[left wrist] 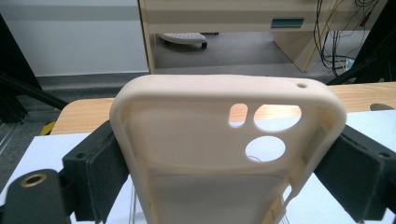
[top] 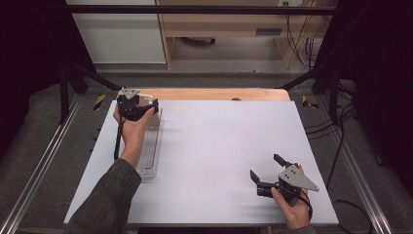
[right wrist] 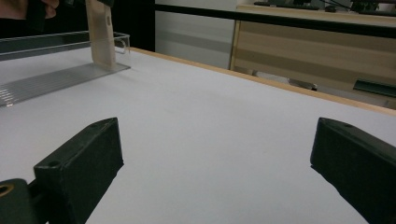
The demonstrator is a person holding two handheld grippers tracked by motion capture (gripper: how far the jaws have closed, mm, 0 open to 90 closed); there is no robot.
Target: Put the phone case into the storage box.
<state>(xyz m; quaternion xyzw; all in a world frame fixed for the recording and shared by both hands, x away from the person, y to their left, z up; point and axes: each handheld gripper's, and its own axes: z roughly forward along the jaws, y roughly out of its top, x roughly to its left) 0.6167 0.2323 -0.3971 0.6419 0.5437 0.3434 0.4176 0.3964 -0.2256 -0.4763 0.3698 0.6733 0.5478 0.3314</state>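
One phone case [left wrist: 205, 154] clamped in left hand-held gripper [top: 138, 108], one clear tray [top: 148, 146], right hand-held gripper [top: 266, 170] apart

Phone case [left wrist: 224, 154] over tray [top: 148, 146], table's [top: 219, 146] left

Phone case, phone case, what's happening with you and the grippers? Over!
Left gripper shut on beige phone case, over clear tray. Right gripper open, empty, above table. Nothing in the way.

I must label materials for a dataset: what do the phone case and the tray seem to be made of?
Phone case: seemingly soft silicone or rubbery plastic, cream, matt; rounded moulded edges and camera cut-outs, no glare. It is clamped in the left tongs.
Tray: seemingly clear hard plastic, glossy; the table shows through, and its ribbed floor catches light.
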